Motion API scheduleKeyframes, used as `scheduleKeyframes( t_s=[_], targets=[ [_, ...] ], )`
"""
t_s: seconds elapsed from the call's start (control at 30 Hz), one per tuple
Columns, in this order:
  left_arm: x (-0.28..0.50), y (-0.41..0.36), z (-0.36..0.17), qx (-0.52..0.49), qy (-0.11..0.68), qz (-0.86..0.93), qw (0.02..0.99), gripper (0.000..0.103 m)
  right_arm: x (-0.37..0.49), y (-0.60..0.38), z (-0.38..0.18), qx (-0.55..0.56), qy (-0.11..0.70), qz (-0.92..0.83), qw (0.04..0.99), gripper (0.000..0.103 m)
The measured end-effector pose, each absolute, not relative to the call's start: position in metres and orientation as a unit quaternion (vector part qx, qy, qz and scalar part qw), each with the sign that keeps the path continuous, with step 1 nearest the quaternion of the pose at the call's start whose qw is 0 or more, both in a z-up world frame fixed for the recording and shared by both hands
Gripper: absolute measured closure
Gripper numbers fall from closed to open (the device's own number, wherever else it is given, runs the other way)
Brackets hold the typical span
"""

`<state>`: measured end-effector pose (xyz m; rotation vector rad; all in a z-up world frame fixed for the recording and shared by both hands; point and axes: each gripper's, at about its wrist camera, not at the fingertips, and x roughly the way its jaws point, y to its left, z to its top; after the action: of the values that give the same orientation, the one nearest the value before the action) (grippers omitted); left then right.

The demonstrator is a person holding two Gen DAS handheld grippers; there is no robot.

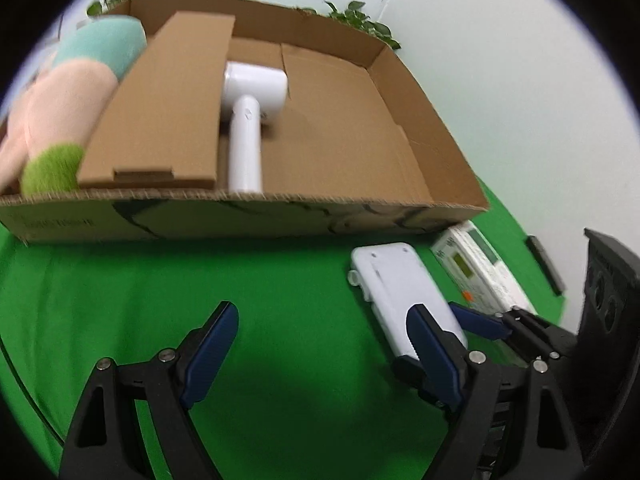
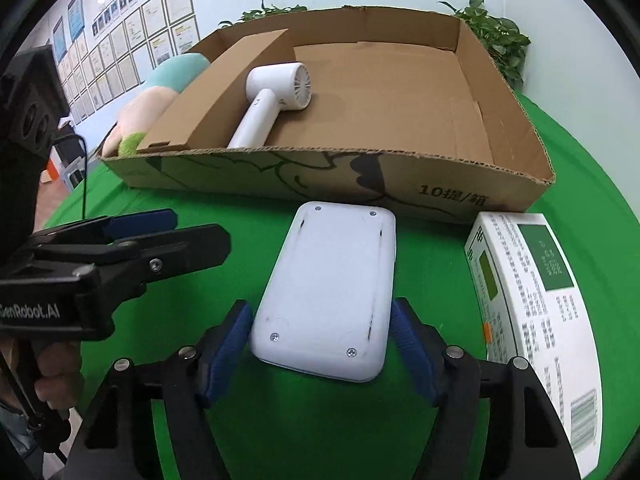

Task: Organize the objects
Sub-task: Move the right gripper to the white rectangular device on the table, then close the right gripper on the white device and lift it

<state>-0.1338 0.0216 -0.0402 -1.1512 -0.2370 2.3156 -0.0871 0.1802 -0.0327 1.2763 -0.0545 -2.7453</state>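
A white flat device (image 2: 332, 292) lies face down on the green cloth before a cardboard box (image 2: 440, 196). My right gripper (image 2: 322, 344) is open, with its blue fingers on both sides of the device's near end. My left gripper (image 1: 322, 332) is open and empty over the cloth, left of the device (image 1: 404, 292); the right gripper also shows in the left wrist view (image 1: 452, 320). A white hair dryer (image 1: 248, 120) lies inside the box (image 1: 240, 216), beside a cardboard divider (image 1: 168, 104). A pastel plush toy (image 1: 68, 100) fills the box's left part.
A white printed carton (image 2: 532, 300) lies on the cloth right of the device, also seen in the left wrist view (image 1: 476, 268). Green plants (image 2: 496, 36) stand behind the box. A wall with framed papers (image 2: 132, 40) is at the left.
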Motion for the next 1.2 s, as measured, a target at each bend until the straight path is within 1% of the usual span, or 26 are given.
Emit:
scheduleKeyframes(
  t_s=[0.13,0.27,0.53,0.63,0.8,0.93,1.0,1.07,1.1,1.2],
  targets=[
    [-0.121,0.020,-0.049,-0.454,-0.144,0.817,0.325,0.018,-0.063,0.172,-0.033,0.426,-0.032,-0.901,0.072,0.034],
    [-0.104,0.023,-0.055,-0.470,-0.159,0.793,0.355,0.018,-0.041,0.160,-0.032,0.430,-0.046,-0.897,0.096,0.034],
    [-0.094,0.023,-0.057,-0.481,-0.175,0.774,0.372,0.018,-0.024,0.142,-0.036,0.436,-0.044,-0.891,0.116,0.032],
    [-0.096,0.022,-0.056,-0.481,-0.186,0.774,0.366,0.019,-0.024,0.138,-0.037,0.434,-0.036,-0.893,0.113,0.034],
    [-0.093,0.024,-0.054,-0.481,-0.162,0.786,0.353,0.031,-0.019,0.141,-0.036,0.429,-0.049,-0.895,0.114,0.035],
    [-0.090,0.024,-0.054,-0.481,-0.147,0.791,0.349,0.035,-0.017,0.143,-0.035,0.425,-0.061,-0.895,0.116,0.035],
    [-0.089,0.025,-0.054,-0.481,-0.139,0.794,0.345,0.045,-0.015,0.144,-0.034,0.425,-0.068,-0.895,0.117,0.035],
    [-0.089,0.026,-0.058,-0.494,-0.146,0.779,0.356,0.063,-0.013,0.143,-0.034,0.423,-0.069,-0.896,0.118,0.036],
    [-0.088,0.028,-0.060,-0.497,-0.153,0.772,0.365,0.066,-0.012,0.142,-0.033,0.420,-0.073,-0.896,0.124,0.036],
    [-0.082,0.034,-0.054,-0.485,-0.127,0.786,0.362,0.068,-0.010,0.135,-0.029,0.415,-0.067,-0.898,0.129,0.036]
  ],
)
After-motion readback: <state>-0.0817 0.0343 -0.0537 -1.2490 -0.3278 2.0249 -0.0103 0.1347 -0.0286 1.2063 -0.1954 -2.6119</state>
